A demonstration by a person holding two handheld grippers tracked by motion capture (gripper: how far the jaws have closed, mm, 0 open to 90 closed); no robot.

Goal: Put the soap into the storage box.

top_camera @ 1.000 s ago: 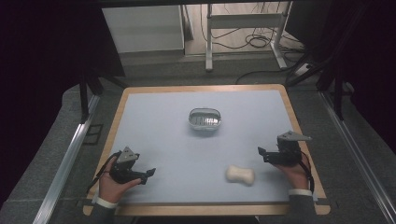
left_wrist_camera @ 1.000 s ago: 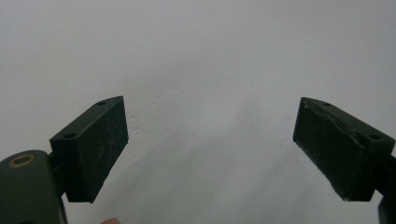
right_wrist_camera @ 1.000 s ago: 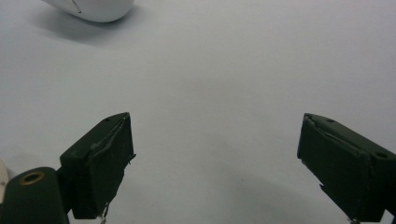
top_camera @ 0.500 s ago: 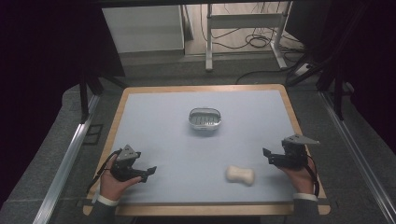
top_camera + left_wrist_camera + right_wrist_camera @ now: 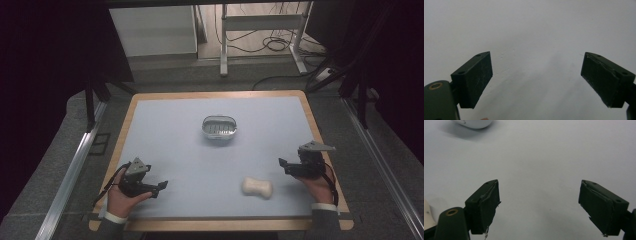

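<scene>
A cream soap bar (image 5: 257,187) lies on the pale mat near the front right. An oval metal dish (image 5: 218,127) stands mid-table, farther back. My right gripper (image 5: 283,165) hovers at the right, just right of and behind the soap, pointing left. Its jaws have just been closing a little but stand wide apart, and between the right gripper's (image 5: 539,207) black pads (image 5: 485,207) there is bare mat. A pale rounded edge, likely the soap (image 5: 472,123), shows at the top left there. My left gripper (image 5: 161,186) rests at the front left, open over bare mat (image 5: 536,82).
The mat (image 5: 175,135) is framed by a wooden table edge (image 5: 220,225). Metal rails (image 5: 70,170) run along both sides of the table. Cables and a stand's legs (image 5: 260,45) lie on the floor beyond the far edge.
The right gripper has swayed slightly right and back again. Left gripper, soap and dish sit where they were.
</scene>
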